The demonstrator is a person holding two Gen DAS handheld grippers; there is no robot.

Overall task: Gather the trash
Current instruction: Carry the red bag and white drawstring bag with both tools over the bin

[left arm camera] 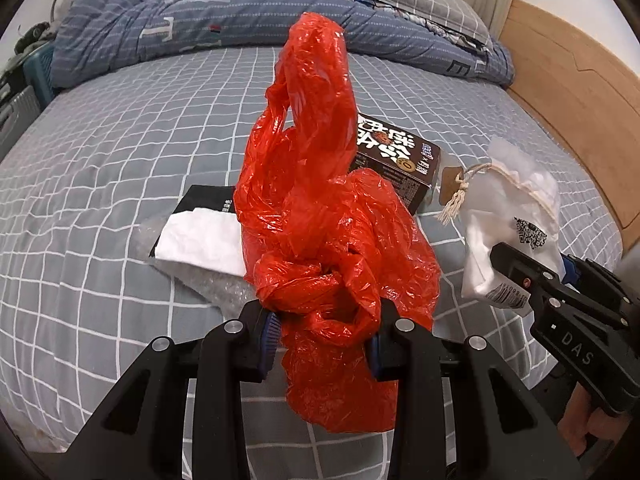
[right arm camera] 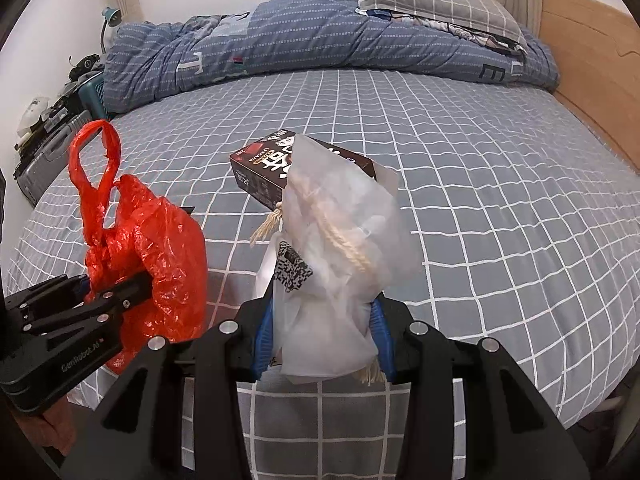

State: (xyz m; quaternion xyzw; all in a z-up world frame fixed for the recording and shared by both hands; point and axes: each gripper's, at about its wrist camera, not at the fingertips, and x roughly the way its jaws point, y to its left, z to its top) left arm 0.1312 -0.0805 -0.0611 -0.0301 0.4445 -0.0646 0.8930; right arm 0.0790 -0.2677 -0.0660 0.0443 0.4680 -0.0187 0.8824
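Left gripper clamped on crumpled red plastic bag, held above near edge of bed, handles sticking up. Right gripper clenched on white translucent pouch with twine drawstring and QR label, also lifted over near edge, just right of red bag. Behind red bag, lying on sheet: white tissue on black flat packet, bubble wrap underneath. Further in, mid-bed: dark brown printed box, flat on sheet. Along far edge: bunched blue quilt, checked grey pillow at far right corner by wooden headboard.
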